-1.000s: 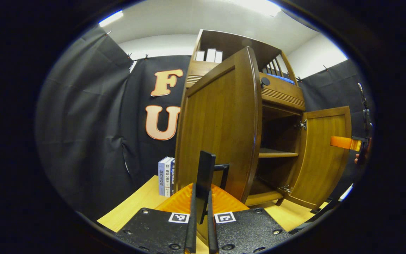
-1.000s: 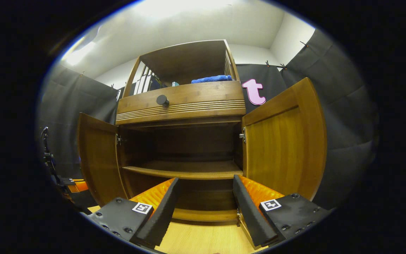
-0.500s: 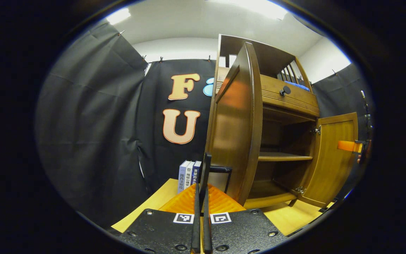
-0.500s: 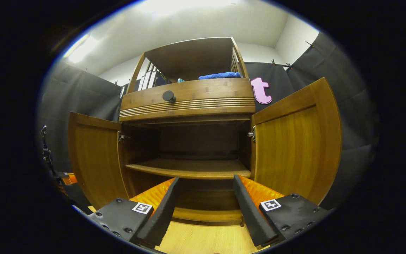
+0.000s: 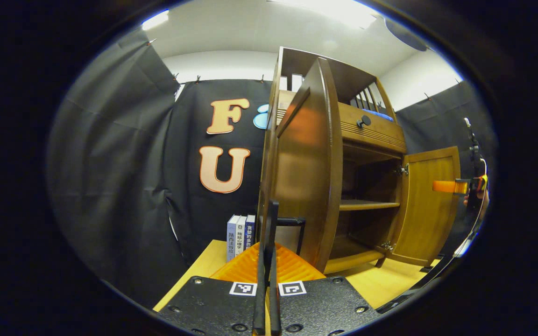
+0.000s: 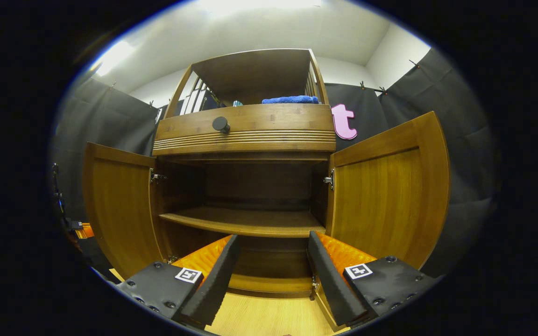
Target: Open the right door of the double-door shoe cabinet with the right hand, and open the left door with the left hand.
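The wooden shoe cabinet stands with both doors swung out. In the left gripper view the left door shows nearly edge-on, and my left gripper is shut on its black bar handle. The right door hangs open farther off, with the other gripper beside it. In the right gripper view my right gripper stands open in front of the cabinet's inner shelf, with nothing between its fingers. The left door and right door flank it.
Upright books stand left of the cabinet on the light wooden surface. Above the doors is a drawer with a round black knob. A blue cloth lies on the top shelf. Black cloth walls close in on all sides.
The left door has swung further outward with my left gripper on its handle, going from face-on to nearly edge-on. The right gripper has stayed open and hardly moved.
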Tool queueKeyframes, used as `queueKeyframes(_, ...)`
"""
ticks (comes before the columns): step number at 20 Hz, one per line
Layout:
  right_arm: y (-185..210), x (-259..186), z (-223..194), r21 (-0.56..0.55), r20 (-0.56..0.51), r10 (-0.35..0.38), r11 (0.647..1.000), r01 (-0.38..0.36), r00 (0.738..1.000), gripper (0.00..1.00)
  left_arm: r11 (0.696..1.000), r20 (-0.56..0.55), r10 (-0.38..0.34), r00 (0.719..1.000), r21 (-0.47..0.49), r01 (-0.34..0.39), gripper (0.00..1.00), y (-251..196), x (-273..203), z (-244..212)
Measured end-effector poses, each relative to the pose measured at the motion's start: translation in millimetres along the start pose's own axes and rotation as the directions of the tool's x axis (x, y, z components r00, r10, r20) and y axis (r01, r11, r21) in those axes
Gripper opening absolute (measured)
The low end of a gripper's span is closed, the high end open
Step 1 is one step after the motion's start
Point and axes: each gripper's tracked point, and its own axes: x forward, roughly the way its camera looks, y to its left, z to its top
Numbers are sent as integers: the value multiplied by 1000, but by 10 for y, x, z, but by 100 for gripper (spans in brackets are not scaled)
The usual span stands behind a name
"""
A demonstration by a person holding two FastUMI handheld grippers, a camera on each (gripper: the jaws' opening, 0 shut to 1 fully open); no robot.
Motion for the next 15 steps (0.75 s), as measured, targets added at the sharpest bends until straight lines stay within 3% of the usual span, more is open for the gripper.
queueKeyframes(5,97,57,-78,17,-6,26,1000,-26,1000,89,999,-3,44,999,15,-44,3,59,-180,75)
queueKeyframes(6,113,70,-91,18,-6,33,999,-33,999,96,998,0,59,998,10,-59,2,54,-187,96)
queueKeyframes(10,129,75,-133,39,5,51,998,-51,999,96,998,26,66,997,18,-67,0,-15,-179,206)
queueKeyframes(14,27,6,-66,48,41,13,999,-15,999,96,999,39,-38,999,-26,39,0,-393,-77,250)
queueKeyframes(15,4,-31,-49,43,49,4,999,-6,999,89,997,37,-70,997,-40,71,0,-485,-51,238)
